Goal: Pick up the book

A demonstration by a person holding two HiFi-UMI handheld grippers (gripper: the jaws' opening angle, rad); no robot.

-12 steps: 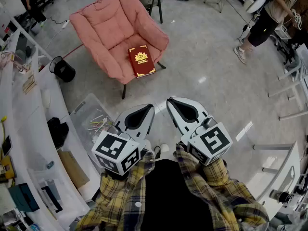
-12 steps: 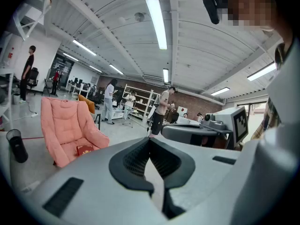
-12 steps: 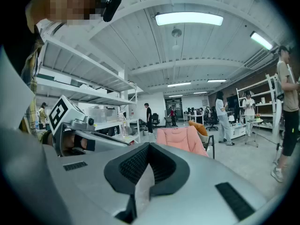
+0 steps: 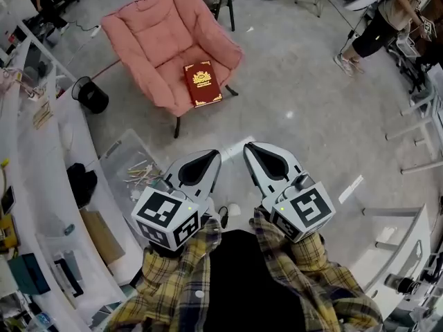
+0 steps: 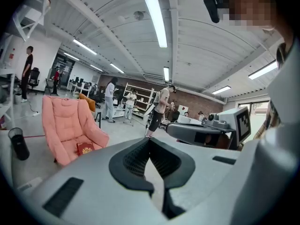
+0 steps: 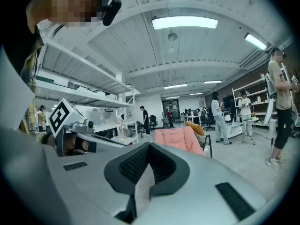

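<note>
Clutter lined the white tabletop (image 4: 43, 185) that curved down the left edge of the head view. A black wastebasket (image 4: 92, 97) stood on the floor (image 4: 291, 102) just beside it, and a clear plastic bin (image 4: 128, 164) of small odds and ends sat nearer the person. Right of the wastebasket stood a pink padded chair (image 4: 159, 40). On its seat, toward the front edge, lay the red book (image 4: 202, 84), flat, with a gold emblem facing up, and nothing touched it. The left gripper view showed the same book small and well ahead.

Nearer the camera, the left hand-held gripper (image 4: 212, 160) reached out from a plaid sleeve (image 4: 176, 275), its jaws pressed fully together with nothing between them. Just beside it the right hand-held gripper (image 4: 254, 153) was in the same condition: its own view showed the two black pads meeting at the tip, empty. Both pointed roughly toward the chair, with bare grey floor between their tips and it. Farther right, other people (image 4: 377, 33) stood among desks, well apart from the chair.

By these views the task had hardly started, with no contact and no grasp. Nearly all of it remained:
- closing the gap to the chair
- parting the jaws of one hand-held gripper
- setting them over an edge of the book, probably the one nearest the seat front
- closing on it and lifting it off the cushion
</note>
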